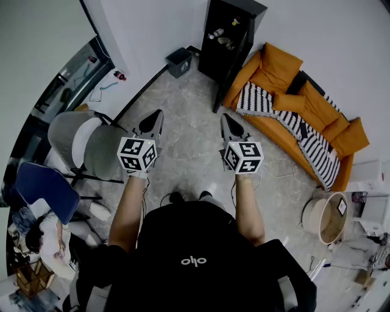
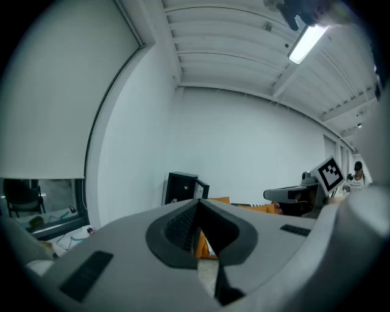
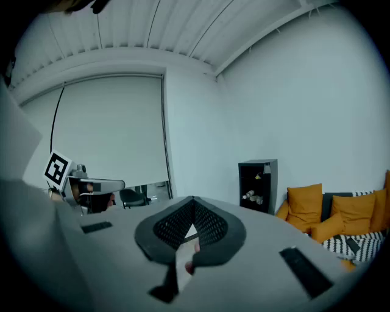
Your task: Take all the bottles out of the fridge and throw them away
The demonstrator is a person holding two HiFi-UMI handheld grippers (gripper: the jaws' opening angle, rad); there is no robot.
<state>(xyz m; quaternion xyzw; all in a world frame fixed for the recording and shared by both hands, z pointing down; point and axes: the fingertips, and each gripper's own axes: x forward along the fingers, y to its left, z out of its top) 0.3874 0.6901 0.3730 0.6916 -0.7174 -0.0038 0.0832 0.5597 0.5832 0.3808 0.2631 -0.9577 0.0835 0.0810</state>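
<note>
A small black fridge stands against the far wall with its door swung open. Bottles lie on its shelves. In the right gripper view the fridge shows the bottles on a middle shelf; in the left gripper view only the fridge shows, far off. My left gripper and right gripper are held side by side over the floor, well short of the fridge. Both are shut with nothing between the jaws, as seen on the left gripper and the right gripper.
A dark bin sits on the floor just left of the fridge. An orange sofa with a striped blanket runs along the right wall. A grey chair stands at my left and a round basket at lower right.
</note>
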